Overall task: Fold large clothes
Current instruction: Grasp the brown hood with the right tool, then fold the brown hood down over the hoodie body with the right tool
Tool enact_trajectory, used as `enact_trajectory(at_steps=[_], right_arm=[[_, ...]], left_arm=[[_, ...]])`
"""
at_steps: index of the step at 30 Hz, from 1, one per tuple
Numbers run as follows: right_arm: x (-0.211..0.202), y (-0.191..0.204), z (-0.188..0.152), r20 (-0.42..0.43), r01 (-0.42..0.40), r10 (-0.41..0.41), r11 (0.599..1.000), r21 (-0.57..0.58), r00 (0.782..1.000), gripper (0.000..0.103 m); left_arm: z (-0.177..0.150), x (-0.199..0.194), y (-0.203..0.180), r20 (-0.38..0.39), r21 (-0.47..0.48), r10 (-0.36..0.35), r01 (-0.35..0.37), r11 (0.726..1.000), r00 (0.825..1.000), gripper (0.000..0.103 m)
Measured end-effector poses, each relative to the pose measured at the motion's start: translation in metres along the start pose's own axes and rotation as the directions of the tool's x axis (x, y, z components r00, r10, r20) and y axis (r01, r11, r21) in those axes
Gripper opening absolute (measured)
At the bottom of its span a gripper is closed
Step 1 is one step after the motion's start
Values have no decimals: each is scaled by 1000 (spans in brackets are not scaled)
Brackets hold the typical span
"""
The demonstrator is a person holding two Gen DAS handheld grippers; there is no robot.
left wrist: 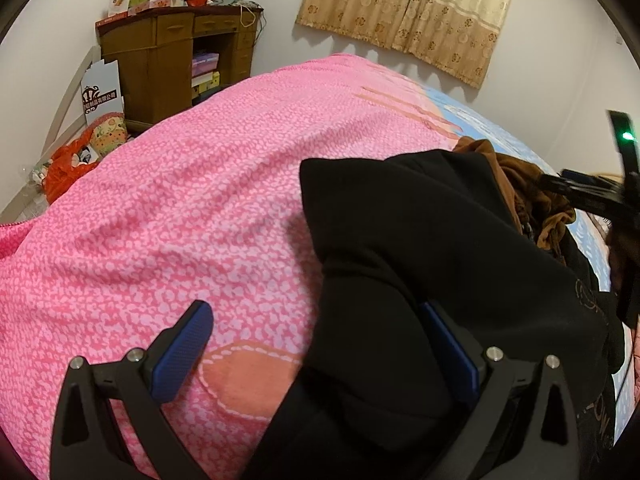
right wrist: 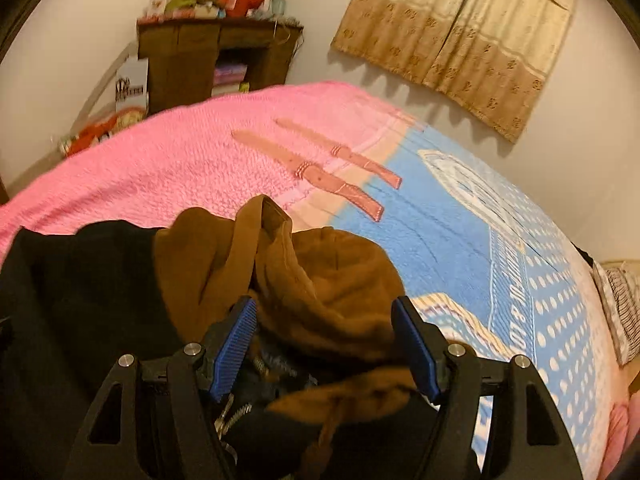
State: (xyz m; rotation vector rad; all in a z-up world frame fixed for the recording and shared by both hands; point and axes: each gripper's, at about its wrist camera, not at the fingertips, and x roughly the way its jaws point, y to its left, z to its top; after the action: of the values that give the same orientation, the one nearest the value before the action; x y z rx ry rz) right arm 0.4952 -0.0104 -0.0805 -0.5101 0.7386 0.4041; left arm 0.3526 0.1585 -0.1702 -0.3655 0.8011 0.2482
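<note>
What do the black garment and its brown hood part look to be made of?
The black garment looks like thick matte knit, perhaps fleece or sweatshirt cotton: it swallows light and bends in soft, rounded folds. The brown hood part seems a softer, slightly fuzzy fabric, bunching into deep wrinkles with a faint sheen on the ridges. Neither can be told for certain.

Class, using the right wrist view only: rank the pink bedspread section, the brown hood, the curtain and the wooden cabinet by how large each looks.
Largest to smallest as seen:
1. pink bedspread section
2. brown hood and curtain, too close to rank; the hood sits nearest the camera, which inflates it
3. wooden cabinet
</note>
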Motion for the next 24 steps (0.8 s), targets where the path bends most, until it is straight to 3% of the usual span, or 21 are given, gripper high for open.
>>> enact_trajectory(at_steps=[2,4,5,7,10,15,19,22,24], right_arm=[[14,2,2,-30,-13,13,1000,-6,999,68],[30,3,1,-108,-57,56,998,-3,993,13],[34,2,-1,-131,-72,73,997,18,989,13],[25,1,-1,-104,-14,16,1000,20,994,12],[-27,-11,7,50,53,-56,997,61,997,11],[-115,-16,3,202,107,-115,993,48,973,11],[-191,3,-30,288,120,-117,993,8,950,11],[-226,24,-63,321,130,-115,991,-27,940,11],[-237,39,-86,329,94,-80,995,-25,941,11]], left_arm=[[0,0,0,1,-1,0,0,1000,1000,103],[0,0,0,1,-1,0,0,1000,1000,103],[0,0,0,1,-1,0,0,1000,1000,103],[0,0,0,1,-1,0,0,1000,1000,103],[0,0,-1,2,-3,-1,1,1000,1000,103],[-1,0,-1,3,-6,-3,3,1000,1000,103],[0,0,0,4,-7,-2,2,1000,1000,103],[0,0,-1,5,-9,-3,3,1000,1000,103],[-1,-2,-1,8,-11,-3,3,1000,1000,103]])
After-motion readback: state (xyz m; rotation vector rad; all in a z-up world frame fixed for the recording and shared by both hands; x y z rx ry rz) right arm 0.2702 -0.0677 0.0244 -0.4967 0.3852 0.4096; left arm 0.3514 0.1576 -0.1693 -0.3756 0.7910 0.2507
